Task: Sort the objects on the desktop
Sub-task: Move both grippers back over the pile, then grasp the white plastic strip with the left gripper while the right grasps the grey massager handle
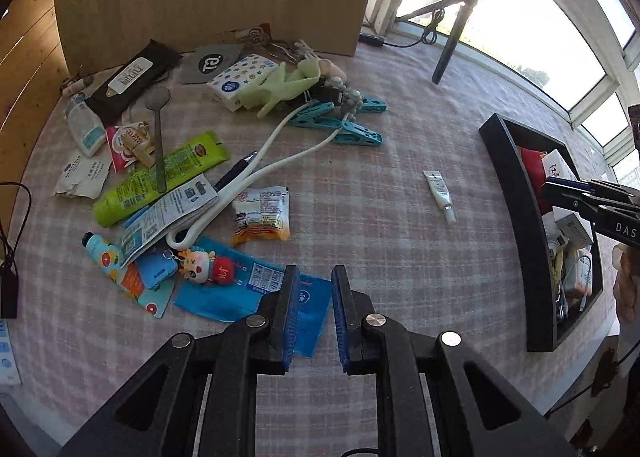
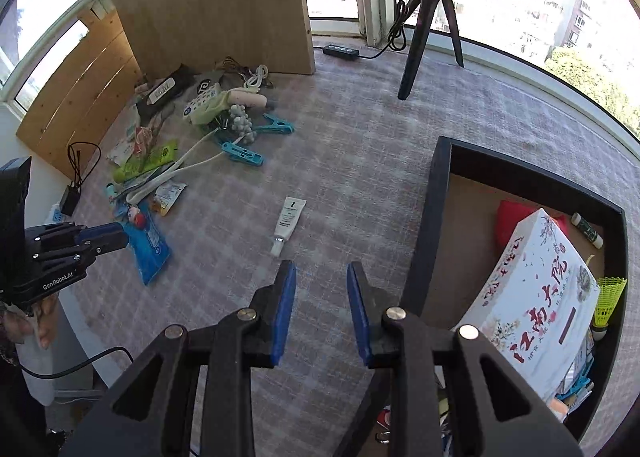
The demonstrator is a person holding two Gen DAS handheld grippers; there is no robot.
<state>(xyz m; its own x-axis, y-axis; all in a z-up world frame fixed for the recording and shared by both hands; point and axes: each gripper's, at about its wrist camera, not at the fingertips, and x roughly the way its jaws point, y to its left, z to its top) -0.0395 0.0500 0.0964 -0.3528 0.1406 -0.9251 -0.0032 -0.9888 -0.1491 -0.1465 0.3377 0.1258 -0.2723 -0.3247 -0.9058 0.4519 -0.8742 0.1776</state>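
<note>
Left claw (image 1: pixel 314 281) gapes empty above the blue packet (image 1: pixel 256 293); right claw (image 2: pixel 321 277) likewise, holding nothing.

The black body of the left gripper (image 2: pixel 106 239) carries "GenRobot.AI" in white. The right gripper (image 1: pixel 560 193) shows the white letters "DAS" on its black arm. A grey square pouch (image 1: pixel 210 64) bears a black circle with "Te". The white box (image 2: pixel 532 297) in the black tray (image 2: pixel 440 217) has large red Chinese characters.

- Right gripper (image 2: pixel 321 277): jaws apart, empty, above the checked cloth (image 2: pixel 360 161).
- Small white tube (image 2: pixel 289 223): just ahead, lying alone.
- Black tray (image 2: pixel 430 257): right, holding a white box (image 2: pixel 536 297).
</note>
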